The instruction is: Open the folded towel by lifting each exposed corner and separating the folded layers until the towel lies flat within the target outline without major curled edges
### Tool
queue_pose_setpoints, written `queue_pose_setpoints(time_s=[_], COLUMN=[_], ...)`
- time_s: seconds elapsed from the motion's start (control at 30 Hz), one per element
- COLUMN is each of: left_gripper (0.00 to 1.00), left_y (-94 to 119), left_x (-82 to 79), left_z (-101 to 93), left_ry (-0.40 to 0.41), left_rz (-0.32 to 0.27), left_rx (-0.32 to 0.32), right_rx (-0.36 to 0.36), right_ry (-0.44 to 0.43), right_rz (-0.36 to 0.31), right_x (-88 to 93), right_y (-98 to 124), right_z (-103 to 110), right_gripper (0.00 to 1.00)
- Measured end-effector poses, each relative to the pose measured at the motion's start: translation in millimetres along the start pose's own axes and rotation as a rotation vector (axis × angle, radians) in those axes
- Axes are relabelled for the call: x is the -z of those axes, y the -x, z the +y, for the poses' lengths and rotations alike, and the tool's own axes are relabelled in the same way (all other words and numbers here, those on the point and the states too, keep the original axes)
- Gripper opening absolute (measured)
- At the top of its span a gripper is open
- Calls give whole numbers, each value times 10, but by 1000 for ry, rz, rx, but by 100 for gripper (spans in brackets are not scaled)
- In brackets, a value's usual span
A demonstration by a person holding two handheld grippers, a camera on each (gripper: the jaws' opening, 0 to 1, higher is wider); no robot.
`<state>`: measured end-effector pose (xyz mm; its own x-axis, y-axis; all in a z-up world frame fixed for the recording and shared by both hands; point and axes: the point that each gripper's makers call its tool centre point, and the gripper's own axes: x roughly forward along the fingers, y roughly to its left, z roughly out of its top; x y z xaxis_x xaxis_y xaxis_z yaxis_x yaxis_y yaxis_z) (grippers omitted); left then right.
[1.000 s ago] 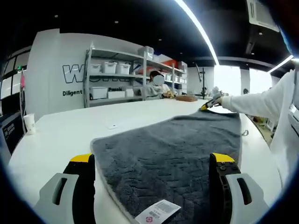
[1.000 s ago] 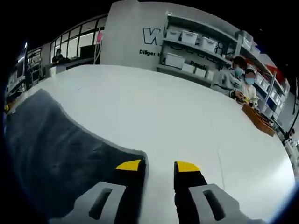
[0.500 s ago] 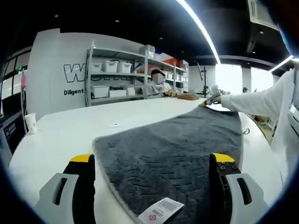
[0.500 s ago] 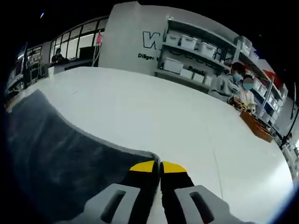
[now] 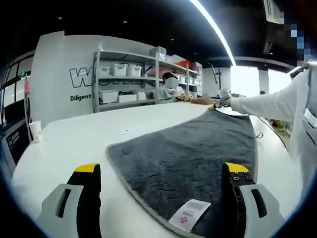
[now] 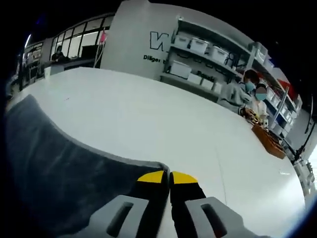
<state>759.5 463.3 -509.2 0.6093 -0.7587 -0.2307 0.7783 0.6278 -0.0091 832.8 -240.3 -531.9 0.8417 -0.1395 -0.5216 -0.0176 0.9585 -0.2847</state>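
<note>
A wide white bench [image 5: 74, 144] runs through an open workroom, and the grey towel [image 5: 198, 148] lies spread across it, one layer showing, its barcode tag [image 5: 188, 215] at the near edge. The right gripper [image 6: 170, 174] is pinched tight on the far corner; in the left gripper view it appears small at that corner [image 5: 218, 104], the cloth there looking raised off the bench. The left gripper [image 5: 161, 171] stands wide apart over the near edge, holding nothing.

The risk, I judge, is that a pull from one corner alone drags the whole towel, since the near end is unpinned, or that the corner slips free and falls back curled. I cannot see any target outline.

Beyond: a paper cup [image 5: 35, 131] at the bench edge, shelves [image 5: 124, 79] of white bins against a lettered wall, and people [image 6: 245, 89] seated at the far side.
</note>
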Motion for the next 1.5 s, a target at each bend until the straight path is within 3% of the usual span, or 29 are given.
queue_pose_setpoints(time_s=[0.33, 0.7, 1.07, 1.13, 1.23, 1.4, 1.5], left_gripper=[100, 100, 100, 100, 100, 100, 100], left_y=[3, -11, 5, 9, 16, 23, 28], left_x=[14, 38, 8, 0, -22, -55, -65], left_z=[31, 38, 55, 52, 39, 16, 12], left_ry=[-4, 1, 4, 5, 3, 2, 4], left_rz=[6, 14, 1, -2, -9, -22, -26], left_rx=[-15, -14, -22, -21, -17, -11, -8], right_rx=[22, 20, 16, 20, 0, -25, -54], right_ry=[33, -20, -76, -73, -113, -145, -203], right_rz=[28, 6, -75, -77, -131, -171, -245], right_x=[-104, -101, -202, -174, -239, -275, -292], right_y=[-293, -295, -15, 119, 265, 487, 792], right_z=[-76, -135, -321, -328, -337, -335, -250], right_gripper=[0, 6, 28, 33, 42, 46, 50])
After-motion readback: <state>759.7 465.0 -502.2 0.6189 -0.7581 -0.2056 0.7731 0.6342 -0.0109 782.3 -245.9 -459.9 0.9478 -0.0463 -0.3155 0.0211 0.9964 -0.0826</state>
